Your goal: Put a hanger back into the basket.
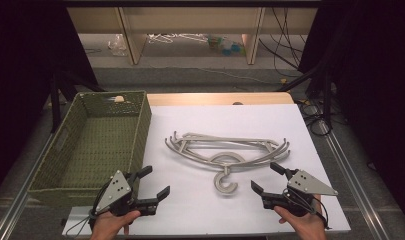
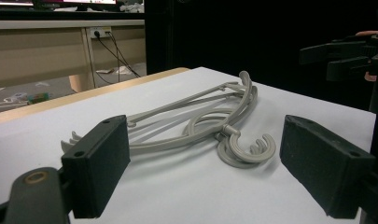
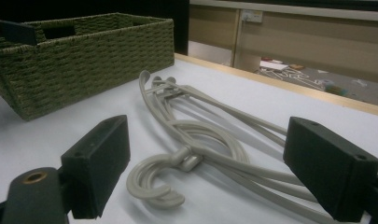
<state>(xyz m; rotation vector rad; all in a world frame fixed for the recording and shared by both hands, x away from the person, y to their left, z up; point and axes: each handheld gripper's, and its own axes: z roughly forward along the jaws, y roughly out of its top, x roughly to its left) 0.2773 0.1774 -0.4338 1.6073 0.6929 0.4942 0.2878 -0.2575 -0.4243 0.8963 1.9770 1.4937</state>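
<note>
Grey plastic hangers (image 1: pixel 229 150) unlabelled, between empty wide-open left gripper (image 1: pixel 152 183) and right gripper (image 1: pixel 265 177).

I can read no text, label, brand, number or sign anywhere from my feeds. The woven basket (image 1: pixel 97 145) carries no tag that I can make out, and the pale hangers (image 1: pixel 227 150) lying just beside it on the table (image 1: pixel 270 210) bear no visible marking. Scattered bits on the floor beyond the basket are too small and blurred for me to read anything on them.
</note>
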